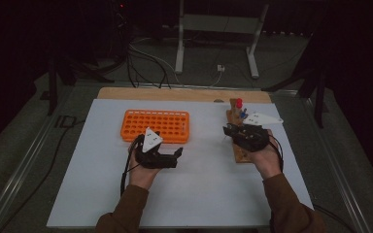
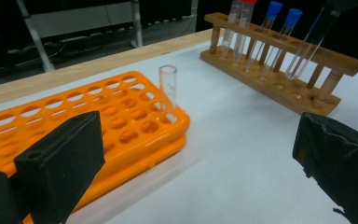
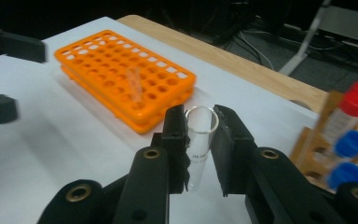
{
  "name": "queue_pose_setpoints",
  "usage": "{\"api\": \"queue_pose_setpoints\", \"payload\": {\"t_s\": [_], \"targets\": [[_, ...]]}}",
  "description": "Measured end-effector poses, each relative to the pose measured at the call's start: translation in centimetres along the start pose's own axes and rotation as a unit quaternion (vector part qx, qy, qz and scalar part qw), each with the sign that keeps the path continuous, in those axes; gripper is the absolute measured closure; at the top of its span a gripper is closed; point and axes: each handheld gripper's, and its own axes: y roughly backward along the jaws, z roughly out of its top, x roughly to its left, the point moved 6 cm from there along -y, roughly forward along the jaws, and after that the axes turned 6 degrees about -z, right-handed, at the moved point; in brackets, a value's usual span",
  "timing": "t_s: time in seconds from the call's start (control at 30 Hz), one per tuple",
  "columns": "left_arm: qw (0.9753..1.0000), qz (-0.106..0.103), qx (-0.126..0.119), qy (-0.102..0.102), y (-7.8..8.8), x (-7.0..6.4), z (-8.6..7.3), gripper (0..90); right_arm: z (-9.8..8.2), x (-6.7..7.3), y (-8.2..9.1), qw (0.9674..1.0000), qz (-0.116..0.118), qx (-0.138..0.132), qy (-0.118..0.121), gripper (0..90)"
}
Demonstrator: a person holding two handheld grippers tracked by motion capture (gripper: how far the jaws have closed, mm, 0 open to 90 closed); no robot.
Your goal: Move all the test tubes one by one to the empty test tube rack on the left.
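**Glass tube in the right gripper's jaws, with the orange rack across open table**

The right gripper point(image 3: 199, 140) was clamped on a clear, uncapped glass test tube point(image 3: 198, 140), its two black jaws pressing the tube's upper wall just under the open rim, the tube roughly upright between them. The long wooden test-tube rack point(image 1: 238, 141) lay right beside that hand. The left gripper point(image 1: 177, 154) stood with its jaws wide apart and nothing between them, just in front of the orange plastic multi-hole rack point(image 1: 155, 125).

The likeliest trouble, as I judged it, was the smooth glass slipping or tilting in so high a pinch, or cracking under too hard a squeeze. Another clear uncapped tube point(image 2: 168, 93) already stood in a hole near the orange rack's corner; a careless approach could have knocked it over. The holes were small, so a tilted tube would have caught on the rim.

Around the work, a red-capped tube point(image 3: 354, 109) and blue-capped tubes point(image 3: 347, 156) stood in the wooden rack close to the held tube and could have been clipped. The white table surface point(image 1: 199, 184) between the racks lay bare, save for the left gripper near the path
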Motion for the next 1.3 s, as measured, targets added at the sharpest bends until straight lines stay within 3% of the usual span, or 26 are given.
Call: {"api": "queue_pose_setpoints", "payload": {"t_s": [0.3, 0.47, 0.9, 1.07, 1.3], "targets": [[0.9997, -0.019, 0.0, -0.014, -2.0, -2.0, 1.0, 5.2, 0.2, 2.0, -0.8, 0.9997, 0.024, 0.004, 0.005, 76.1], [0.9994, -0.031, 0.002, -0.014, -3.1, -2.7, 1.3, 9.7, 0.1, 2.9, -1.4, 0.9993, 0.037, 0.007, 0.002, 76.1], [0.9977, -0.053, 0.018, -0.038, -5.1, -4.6, 1.4, 22.7, 0.2, 5.4, -2.4, 0.9977, 0.064, 0.014, 0.015, 76.0], [0.9974, -0.055, 0.013, -0.044, -5.2, -4.9, 1.5, 39.0, 0.2, 5.9, -2.6, 0.9973, 0.069, 0.016, 0.017, 76.0], [0.996, -0.074, 0.012, -0.049, -5.3, -5.2, 1.5, 63.0, 0.1, 6.2, -2.7, 0.9967, 0.078, 0.017, 0.015, 76.0]]}}
